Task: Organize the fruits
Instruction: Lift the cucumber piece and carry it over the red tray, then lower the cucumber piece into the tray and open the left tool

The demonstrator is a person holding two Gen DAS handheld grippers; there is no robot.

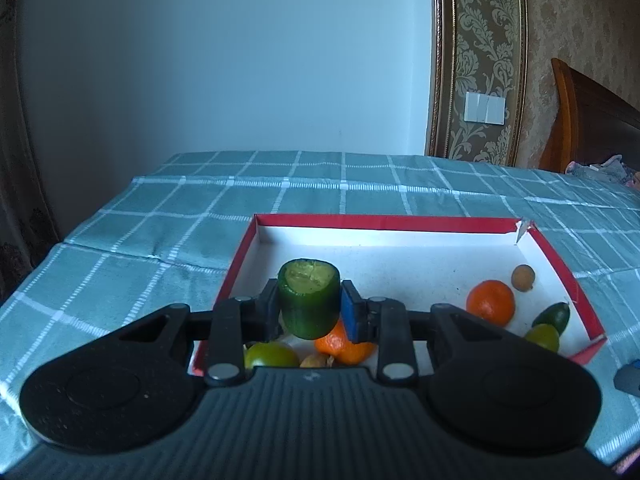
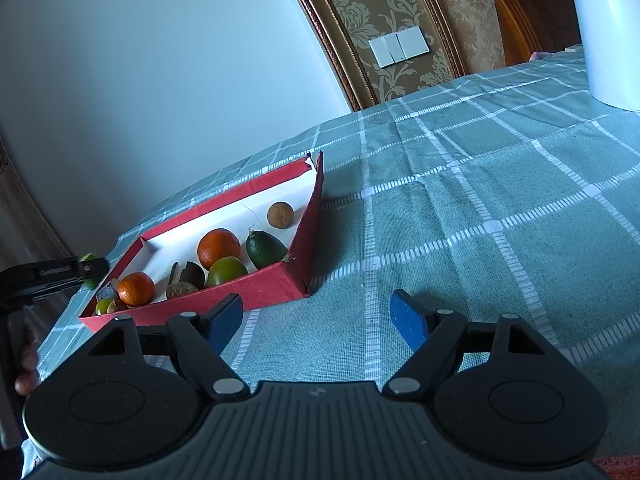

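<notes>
Broadly, by size. Tablecloth (image 2: 480, 208): teal, white grid lines, covering the whole surface under everything else.

Box (image 1: 384, 223): shallow, red outside, white inside, one far corner torn; lies flat on the tablecloth.

Right gripper (image 2: 316, 318): jaws spread wide, holding nothing, blue pads over bare cloth just beside the box's near wall.

Left gripper (image 1: 309, 308): jaws closed on a cucumber piece (image 1: 309, 300), a short dark-green cylinder with its pale cut end facing up, held above the near left part of the box.

Loose contents of the box: orange (image 1: 490, 302) toward the right side; second orange (image 1: 340, 346) directly below the held piece; dark green avocado-shaped fruit (image 2: 264, 248) beside the right wall; yellow-green round fruit (image 2: 226, 271) touching the near wall; another yellow-green fruit (image 1: 271, 356) at the near left; small brown round fruit (image 1: 523, 277), apart from the rest, toward the far right corner.

Other dark items in the box: too unclear to name.
</notes>
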